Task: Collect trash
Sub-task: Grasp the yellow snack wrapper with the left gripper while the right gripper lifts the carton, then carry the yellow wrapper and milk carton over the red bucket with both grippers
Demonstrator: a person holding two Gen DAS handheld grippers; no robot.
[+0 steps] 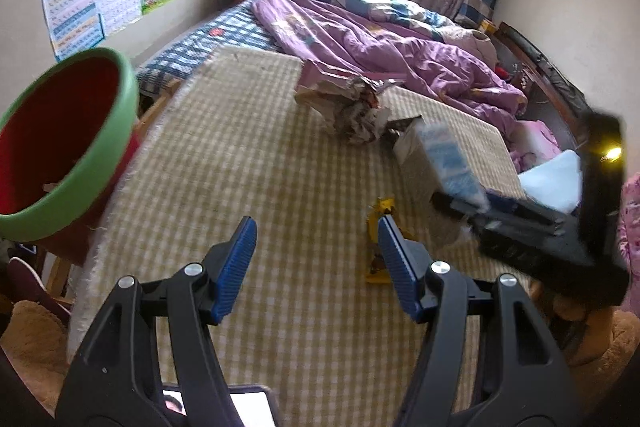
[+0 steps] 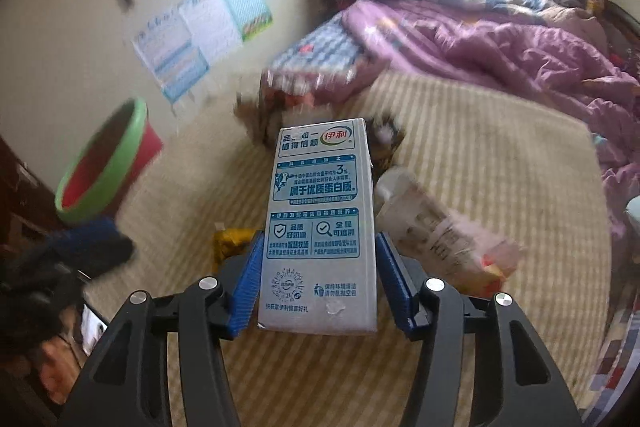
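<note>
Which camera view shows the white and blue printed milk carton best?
The right wrist view: the white and blue printed milk carton fills the centre, sharp, between the right gripper pads. The left wrist view shows it only blurred, at the right.

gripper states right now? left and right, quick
Left gripper: open, nothing between the pads, hanging over the checked mat.
Right gripper: closed on the milk carton, a pad on each side.
</note>
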